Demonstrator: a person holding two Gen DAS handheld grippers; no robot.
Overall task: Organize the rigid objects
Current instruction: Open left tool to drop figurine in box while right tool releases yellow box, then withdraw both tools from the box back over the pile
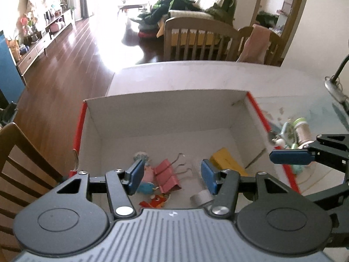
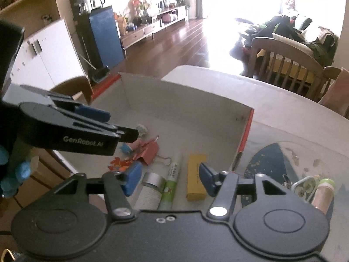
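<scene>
An open cardboard box (image 1: pixel 165 109) with white walls and red edges sits on the table. On its floor lie pink binder clips (image 1: pixel 166 175), a yellow pack (image 2: pixel 196 176), a green glue stick (image 2: pixel 172 183), a silver-capped white tube (image 2: pixel 150 190), a blue toy (image 1: pixel 146 187) and an orange paper piece (image 2: pixel 118 163). My left gripper (image 1: pixel 172 171) hangs open over the clips, holding nothing. Over the tube and glue stick my right gripper (image 2: pixel 168 179) stands open and empty too. The two grippers are side by side above the box's near end.
Outside the box on the right lie a thread spool (image 2: pixel 322 194) and a small patterned item (image 2: pixel 305 185) on a glass-topped table (image 2: pixel 283 118). A wooden chair (image 1: pixel 19 152) stands at the left. A blue-gloved hand (image 2: pixel 13 174) holds the left gripper.
</scene>
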